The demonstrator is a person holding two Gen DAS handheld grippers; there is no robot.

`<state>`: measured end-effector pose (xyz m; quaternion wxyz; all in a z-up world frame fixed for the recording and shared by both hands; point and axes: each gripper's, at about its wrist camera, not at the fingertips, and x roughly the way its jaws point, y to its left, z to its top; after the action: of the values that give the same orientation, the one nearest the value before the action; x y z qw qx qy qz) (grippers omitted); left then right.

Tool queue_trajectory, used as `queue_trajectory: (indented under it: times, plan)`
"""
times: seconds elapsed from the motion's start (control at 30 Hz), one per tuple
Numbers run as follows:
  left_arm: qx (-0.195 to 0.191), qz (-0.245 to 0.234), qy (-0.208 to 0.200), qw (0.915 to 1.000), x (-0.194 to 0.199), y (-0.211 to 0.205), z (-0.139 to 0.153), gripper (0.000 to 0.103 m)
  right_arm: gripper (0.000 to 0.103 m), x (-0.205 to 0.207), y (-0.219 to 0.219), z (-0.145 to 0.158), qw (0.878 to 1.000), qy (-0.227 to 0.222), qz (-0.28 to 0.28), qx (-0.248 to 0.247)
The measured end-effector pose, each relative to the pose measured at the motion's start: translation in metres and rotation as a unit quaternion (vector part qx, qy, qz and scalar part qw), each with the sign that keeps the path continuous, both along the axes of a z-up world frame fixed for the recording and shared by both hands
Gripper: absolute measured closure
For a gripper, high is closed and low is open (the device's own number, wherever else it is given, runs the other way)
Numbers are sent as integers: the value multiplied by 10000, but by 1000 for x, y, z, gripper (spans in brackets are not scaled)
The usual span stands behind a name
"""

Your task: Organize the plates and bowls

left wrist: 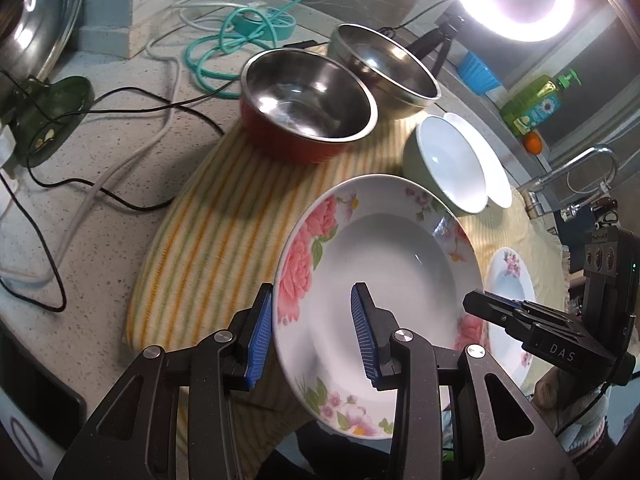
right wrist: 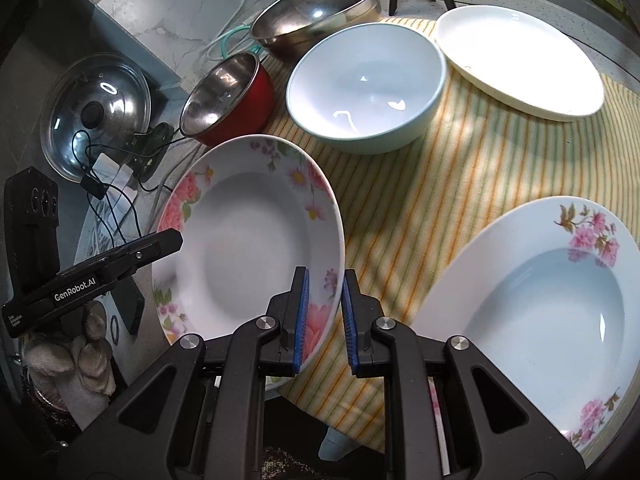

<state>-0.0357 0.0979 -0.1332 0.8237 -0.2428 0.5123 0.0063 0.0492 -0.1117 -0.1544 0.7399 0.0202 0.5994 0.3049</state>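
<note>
Striped yellow-green cloth (right wrist: 460, 184) spread over the speckled counter (left wrist: 120, 128), bearing all the dishes. Floral plate with pink peonies (left wrist: 380, 280), tilted up off the cloth, held at opposite rims by both grippers. Second floral plate (right wrist: 552, 320) flat on the cloth to the right, apart from the held one. Plain white plate (right wrist: 520, 60) at the far right of the cloth, just beside the pale green bowl (right wrist: 366, 88). Steel bowl (right wrist: 316, 12) at the far edge, red bowl with steel lining (left wrist: 308, 100) next to it. Glass pot lid (right wrist: 96, 116) off the cloth to the left, among black cables.

Left gripper (left wrist: 312, 336): jaws apart, straddling the peony plate's left rim, one blue pad outside, the other over the well; contact unclear. Right gripper (right wrist: 323, 320): jaws nearly together, clamped on the same plate's right rim.
</note>
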Motion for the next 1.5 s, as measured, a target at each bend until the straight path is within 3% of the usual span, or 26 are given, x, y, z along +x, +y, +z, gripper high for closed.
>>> queue_trajectory:
  times: [0.57,0.93,1.5]
  plan:
    - [-172,-834,-294,9959,21,-82,20,68,86,-15,-104,26,9967,-54,-814,27]
    - [-272,-1533,-287,9874,36,-150,14,68,86,-25,-178,18,9881,9,-1535,-125]
    - [-109,-1832,-226,9827,48,-190,8,68,86,-27,-221,1,9811,53,-1914,-285]
